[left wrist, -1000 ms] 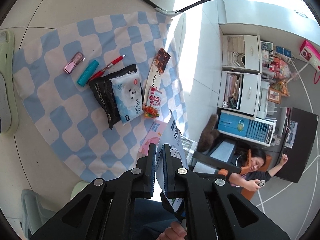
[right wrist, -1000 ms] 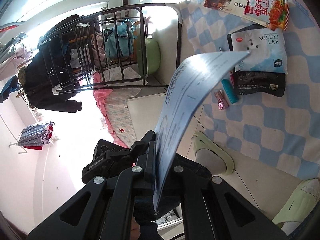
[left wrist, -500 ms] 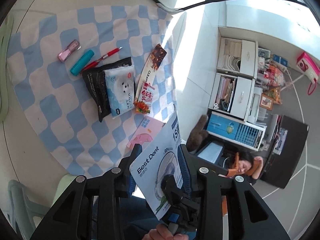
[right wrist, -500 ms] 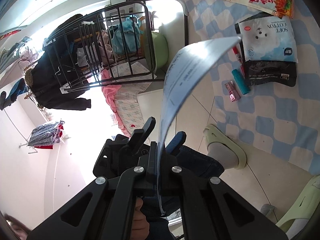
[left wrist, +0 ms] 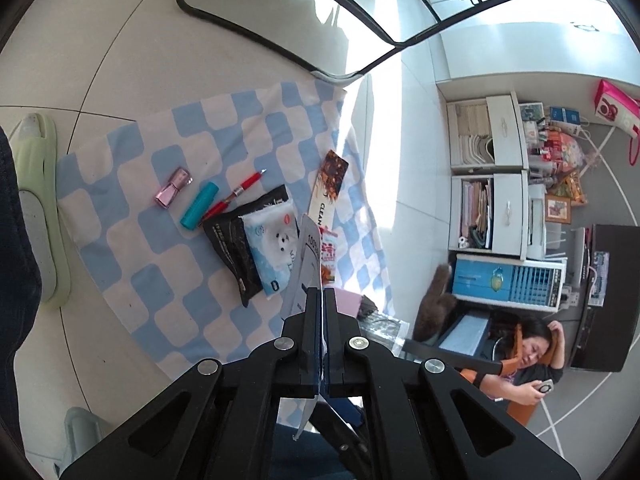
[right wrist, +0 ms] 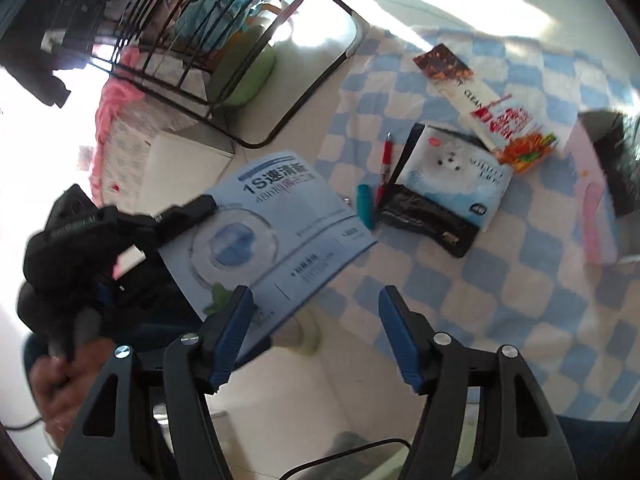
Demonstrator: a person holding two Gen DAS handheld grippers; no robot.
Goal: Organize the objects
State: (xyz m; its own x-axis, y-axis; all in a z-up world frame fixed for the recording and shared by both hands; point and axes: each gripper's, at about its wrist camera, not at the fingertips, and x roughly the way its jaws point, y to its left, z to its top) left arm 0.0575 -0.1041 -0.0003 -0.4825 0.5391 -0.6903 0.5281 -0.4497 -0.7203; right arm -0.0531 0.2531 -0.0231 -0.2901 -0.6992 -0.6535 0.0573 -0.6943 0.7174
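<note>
My left gripper point(left wrist: 321, 300) is shut on a flat pale-blue packet point(left wrist: 306, 264), seen edge-on above a blue-and-white checked cloth point(left wrist: 160, 248). The right wrist view shows the packet point(right wrist: 272, 236) flat, held by the left gripper point(right wrist: 188, 212). My right gripper point(right wrist: 316, 312) is open and empty beside the packet's lower edge. On the cloth lie a wipes pack point(left wrist: 272, 248) on a black pouch point(left wrist: 230, 248), a long snack packet point(left wrist: 328, 200), a red pen point(left wrist: 236, 196), a teal tube point(left wrist: 199, 210) and a pink bottle point(left wrist: 173, 193).
A green slipper point(left wrist: 36, 208) lies left of the cloth. A black metal rack point(left wrist: 320, 32) stands beyond it. A pink packet point(right wrist: 592, 208) and a dark bag point(right wrist: 616, 160) lie at the cloth's right. Shelves point(left wrist: 492, 200) and a seated person point(left wrist: 528, 356) are to the right.
The packet has passed from my right gripper to my left: the left gripper opened, then shut on it. The right gripper has opened, let go and swung toward the cloth.
</note>
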